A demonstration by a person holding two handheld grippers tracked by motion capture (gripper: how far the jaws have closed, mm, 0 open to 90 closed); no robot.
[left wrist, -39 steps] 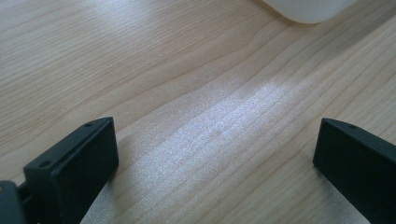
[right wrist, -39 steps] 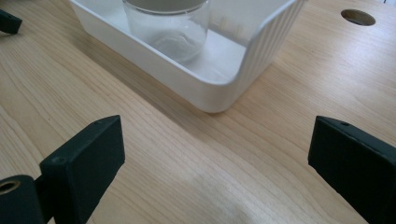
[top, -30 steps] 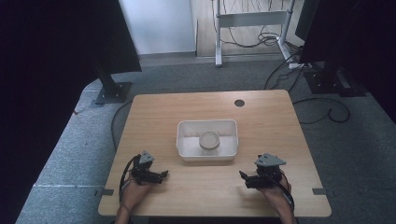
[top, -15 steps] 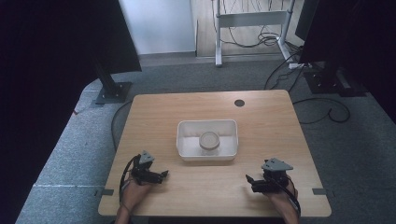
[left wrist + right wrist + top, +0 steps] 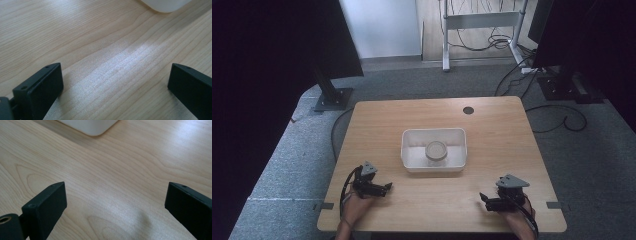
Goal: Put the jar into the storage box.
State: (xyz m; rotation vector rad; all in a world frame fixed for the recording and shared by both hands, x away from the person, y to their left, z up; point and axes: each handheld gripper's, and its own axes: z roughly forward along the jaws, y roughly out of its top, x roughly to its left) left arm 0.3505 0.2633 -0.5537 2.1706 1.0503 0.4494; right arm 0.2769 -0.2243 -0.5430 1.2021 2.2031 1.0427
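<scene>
The white tray (image 5: 410, 150) sits at the middle of the wooden table (image 5: 492, 125), and inside it, toward the right of centre, stands a small round container (image 5: 435, 151); from the high view it looks like a shallow clear jar or cup, though it is too small to be sure. The tray appears to be thin moulded plastic, probably light and fairly stiff, with smooth walls that could slip; its rim looks the best place to pinch. The round container would likely be light too, and is best taken across its sides. The left gripper (image 5: 382, 187) rests near the table's front left edge, jaws spread wide and empty. The right gripper (image 5: 484, 199) lies near the front right edge, also wide apart, holding nothing.
</scene>
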